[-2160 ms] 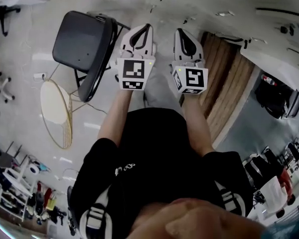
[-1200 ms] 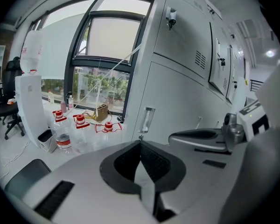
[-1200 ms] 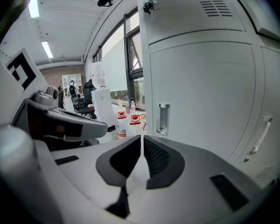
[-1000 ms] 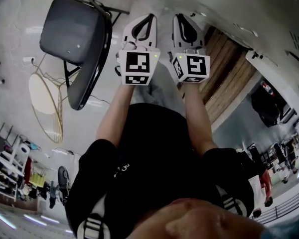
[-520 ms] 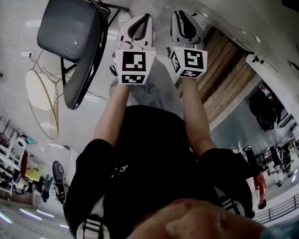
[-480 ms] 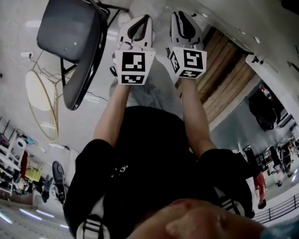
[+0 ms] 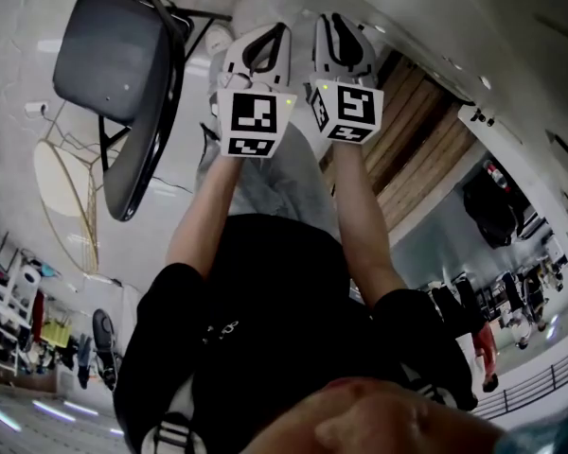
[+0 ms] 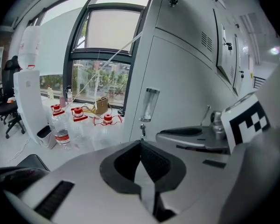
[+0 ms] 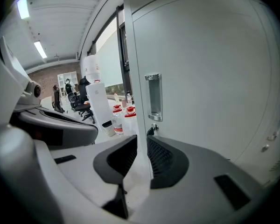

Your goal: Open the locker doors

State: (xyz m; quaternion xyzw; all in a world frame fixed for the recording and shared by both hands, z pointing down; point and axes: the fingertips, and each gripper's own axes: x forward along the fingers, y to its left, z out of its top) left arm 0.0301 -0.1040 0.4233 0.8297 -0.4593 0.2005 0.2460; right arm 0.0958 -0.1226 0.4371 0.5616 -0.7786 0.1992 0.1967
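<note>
Approach was underway: left gripper (image 8: 141, 143) clenched, empty; right gripper (image 9: 142, 140) had just been opening, nothing between; locker door (image 9: 205, 78) handle (image 9: 153, 97) needed grasping next.

Dark chair (image 7: 114, 64); red-capped water bottles (image 8: 60, 129) by window (image 8: 107, 36)

No text, number or brand is legible: the left marker cube (image 7: 257, 121) and right marker cube (image 7: 348, 112) at 12 o'clock bear only black-and-white square codes, while the shirt print (image 7: 223, 328) at 7 o'clock and the red bottle labels (image 8: 61, 135) are too small to read.
</note>
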